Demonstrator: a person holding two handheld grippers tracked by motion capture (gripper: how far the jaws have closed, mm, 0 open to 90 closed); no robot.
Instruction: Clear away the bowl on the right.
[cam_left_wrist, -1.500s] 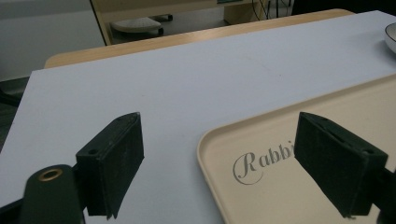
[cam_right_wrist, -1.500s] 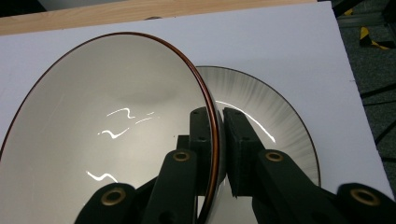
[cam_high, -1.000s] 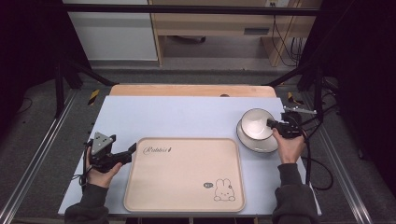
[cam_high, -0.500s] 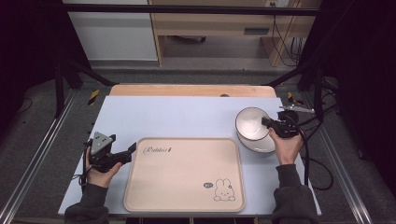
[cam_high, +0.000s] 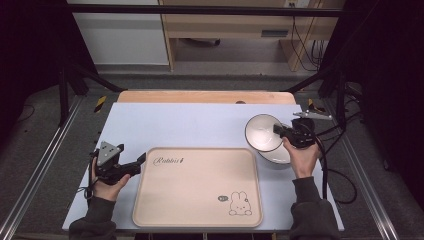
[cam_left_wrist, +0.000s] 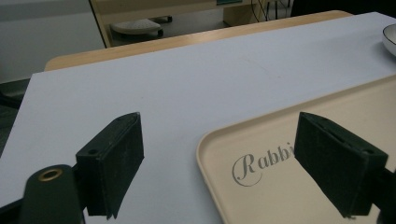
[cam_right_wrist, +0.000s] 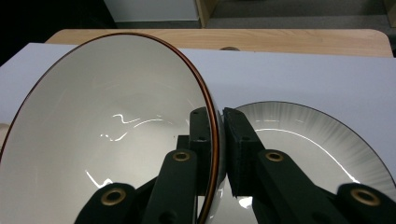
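The white bowl (cam_right_wrist: 107, 135) with a thin red-brown rim is in the right gripper (cam_right_wrist: 217, 140), whose two black jaws are clamped on its rim, one inside and one outside. The bowl is tilted, with its opening turned toward the tray side, and it is above the right part of the table (cam_high: 190, 125). Directly behind it lies a second dish, a white plate (cam_right_wrist: 317, 140) with a dark rim and fine ribs, flat on the light blue table top. In the high view the bowl (cam_high: 263, 132) is just beside the far right corner of the beige tray (cam_high: 197, 187), which carries the word "Rabbit" and a small rabbit drawing. The left gripper (cam_left_wrist: 219, 163) rests at the left edge of the tray, jaws wide apart, with nothing between them.
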